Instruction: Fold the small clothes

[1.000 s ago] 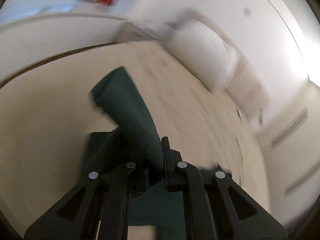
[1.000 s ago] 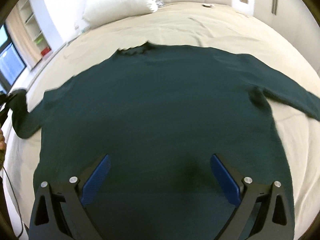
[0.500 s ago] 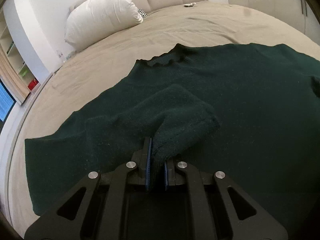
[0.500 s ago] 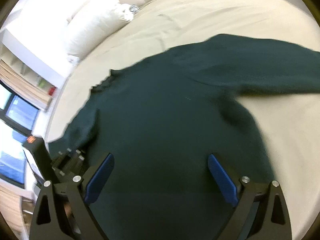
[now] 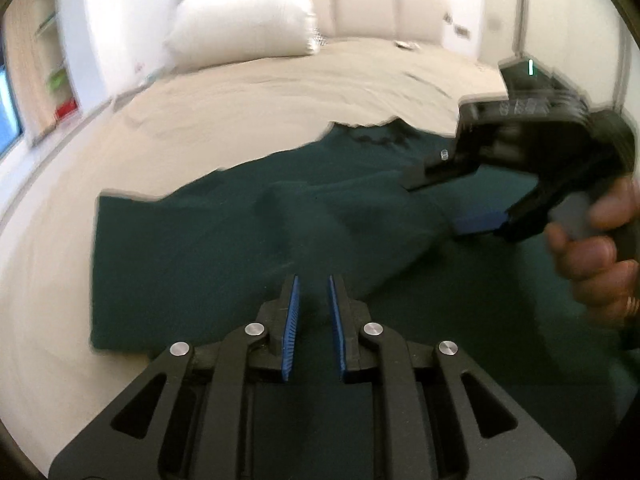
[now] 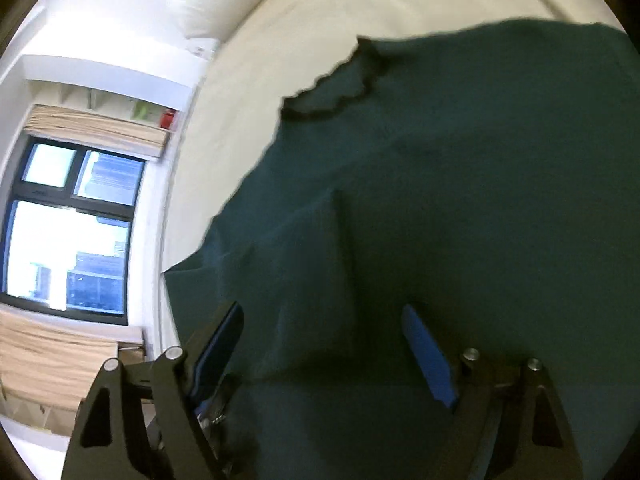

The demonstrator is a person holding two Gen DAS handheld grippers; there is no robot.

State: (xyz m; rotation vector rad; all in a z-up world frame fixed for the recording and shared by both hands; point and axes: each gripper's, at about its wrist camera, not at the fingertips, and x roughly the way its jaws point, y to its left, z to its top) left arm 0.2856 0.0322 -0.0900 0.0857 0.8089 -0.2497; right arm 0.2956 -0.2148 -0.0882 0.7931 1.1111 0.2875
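left gripper [image 5: 313,286] opening, right gripper [image 6: 324,328] closing

Materials and finishes as we find them

We note a dark green sweater [image 5: 208,248] of matt, fuzzy knit on a smooth beige bed sheet [image 5: 248,108]. The left gripper [image 5: 314,312] is matt black plastic with ribbed blue pads [image 5: 291,328] and bright metal pins; the right gripper [image 6: 324,350] looks alike. The pillow [image 5: 244,12] appears to be soft white cloth.
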